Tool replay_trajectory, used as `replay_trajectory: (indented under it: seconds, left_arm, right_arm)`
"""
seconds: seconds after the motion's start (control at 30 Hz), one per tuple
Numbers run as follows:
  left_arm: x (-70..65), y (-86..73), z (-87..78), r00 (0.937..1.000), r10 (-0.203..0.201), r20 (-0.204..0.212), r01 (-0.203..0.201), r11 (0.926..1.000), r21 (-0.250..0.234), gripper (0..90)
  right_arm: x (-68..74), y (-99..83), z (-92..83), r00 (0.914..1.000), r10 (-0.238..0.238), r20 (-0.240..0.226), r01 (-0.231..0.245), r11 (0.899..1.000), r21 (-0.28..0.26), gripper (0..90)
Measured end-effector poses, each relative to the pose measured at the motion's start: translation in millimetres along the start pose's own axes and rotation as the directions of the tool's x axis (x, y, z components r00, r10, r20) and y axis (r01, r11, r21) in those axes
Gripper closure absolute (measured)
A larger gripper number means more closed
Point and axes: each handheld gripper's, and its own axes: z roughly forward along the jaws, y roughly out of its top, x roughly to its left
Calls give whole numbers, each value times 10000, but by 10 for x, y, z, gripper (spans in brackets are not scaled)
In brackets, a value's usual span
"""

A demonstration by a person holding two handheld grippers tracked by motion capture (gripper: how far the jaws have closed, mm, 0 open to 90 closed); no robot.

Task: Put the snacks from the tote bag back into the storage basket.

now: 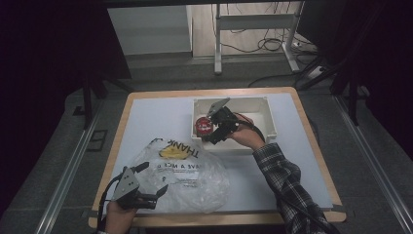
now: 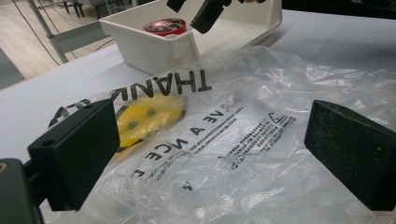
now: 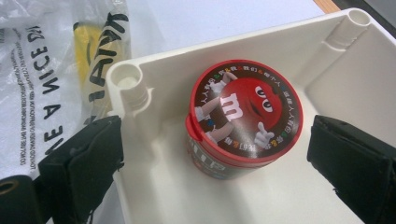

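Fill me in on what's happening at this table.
A person works with a gripper in each hand. The right gripper hangs over a white bin, jaws open around a red candy tub standing upright in the bin's corner, not pressing on it. The left gripper, jaws open, sits at the near edge of a crumpled plastic bag lying beside the bin.

Plastic bag [image 2: 243, 154]: "THANK", "HAVE A NICE D…". Red candy tub [image 3: 245, 116] lid: "m".

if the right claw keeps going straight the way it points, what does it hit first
Most likely the red candy tub standing in the corner of the white bin. It sits right between the open jaws of the right claw, and nothing lies in front of it. How far off it is cannot be told.
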Motion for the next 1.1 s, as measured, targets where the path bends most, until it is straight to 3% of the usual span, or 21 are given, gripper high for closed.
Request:
replay_trajectory:
  seconds: [1.1]
  left_arm:
    - [-1,-2,5,10000,-9,-22,9,10000,17,31]
  right_arm:
    - [221,-240,-220,9997,166,-154,-180,9949,-994,38]
